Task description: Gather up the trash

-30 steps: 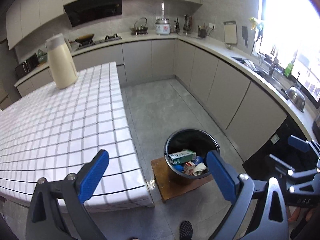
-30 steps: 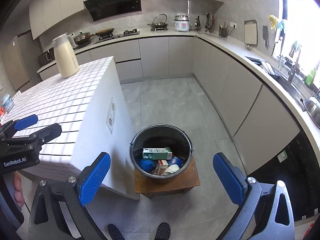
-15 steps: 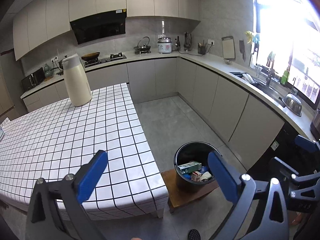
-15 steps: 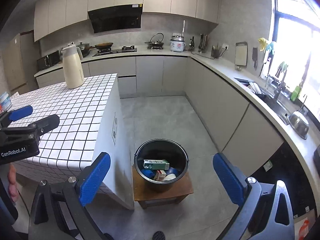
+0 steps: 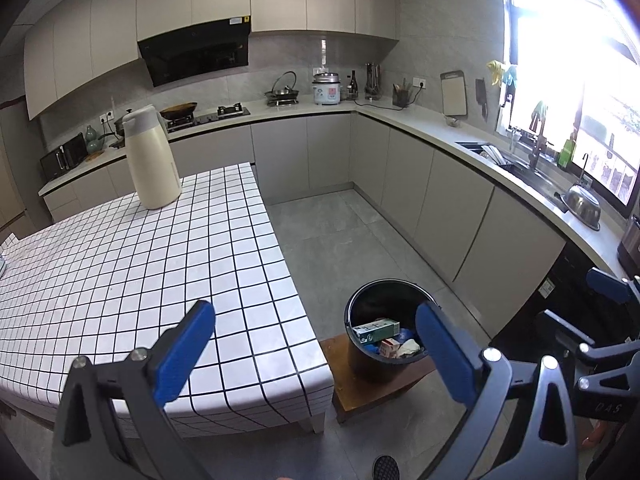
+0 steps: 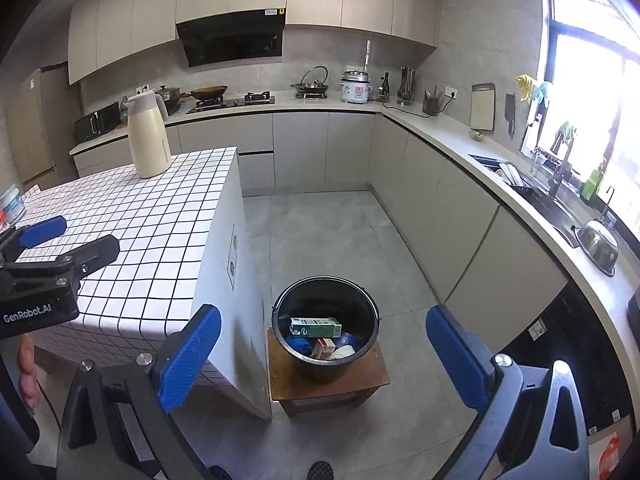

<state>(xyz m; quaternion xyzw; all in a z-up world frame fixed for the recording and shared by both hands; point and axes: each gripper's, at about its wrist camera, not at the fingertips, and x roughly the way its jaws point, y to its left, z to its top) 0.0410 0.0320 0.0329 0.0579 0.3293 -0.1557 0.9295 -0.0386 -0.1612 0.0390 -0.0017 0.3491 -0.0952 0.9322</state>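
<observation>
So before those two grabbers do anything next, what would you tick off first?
1. Left gripper jaws open and holding nothing: ok.
2. Right gripper jaws open and holding nothing: ok.
3. Bucket upright on the stool, carton and other trash inside: ok.
4. Trash left on the tiled table: none in sight, only a jug and a tub at the far edge; whether the tub is trash: cannot tell.
5. Trash on the floor: none in sight: ok.
</observation>
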